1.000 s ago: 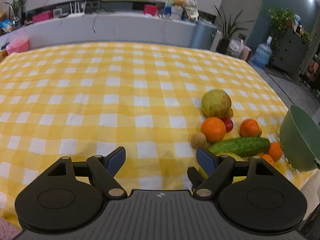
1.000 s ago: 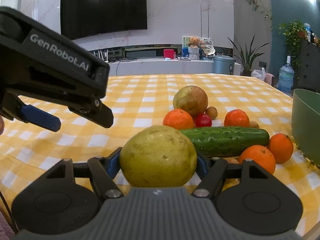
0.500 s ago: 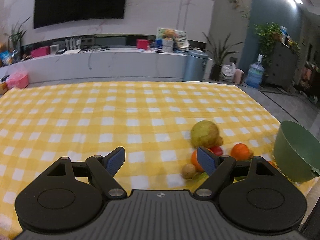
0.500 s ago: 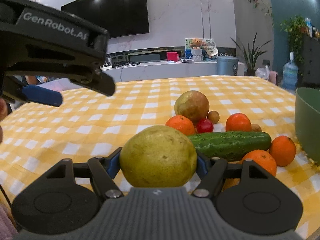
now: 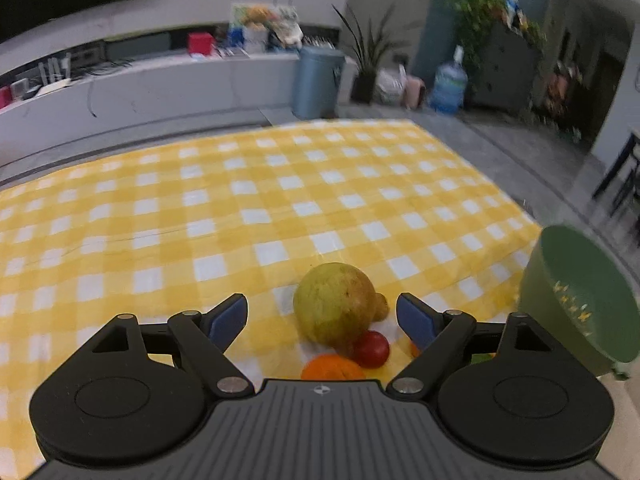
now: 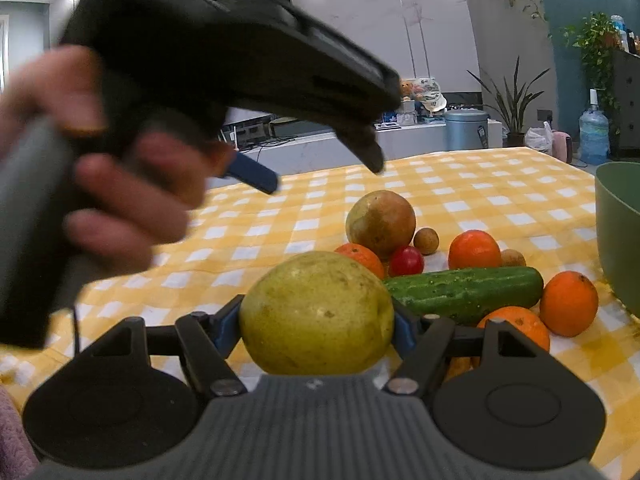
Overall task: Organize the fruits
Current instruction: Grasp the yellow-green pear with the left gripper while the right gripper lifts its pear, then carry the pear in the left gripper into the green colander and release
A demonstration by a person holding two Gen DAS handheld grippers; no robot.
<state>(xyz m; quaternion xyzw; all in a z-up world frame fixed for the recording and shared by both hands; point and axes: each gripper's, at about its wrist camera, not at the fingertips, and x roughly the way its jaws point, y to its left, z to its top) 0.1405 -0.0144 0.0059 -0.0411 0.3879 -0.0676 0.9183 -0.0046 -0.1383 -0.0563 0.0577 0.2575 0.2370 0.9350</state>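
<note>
Left wrist view first: our left gripper (image 5: 322,316) is wide open and holds nothing. It hangs over a big brownish-green fruit (image 5: 335,303) lying on the checked cloth (image 5: 240,200), and it could bump that fruit and make it roll away.

Right wrist view: our right gripper (image 6: 316,326) squeezes a yellow-green fruit (image 6: 317,314). The green bowl (image 6: 618,236) waits far right. A loose squeeze could drop the round fruit onto the cucumber (image 6: 464,292).
</note>
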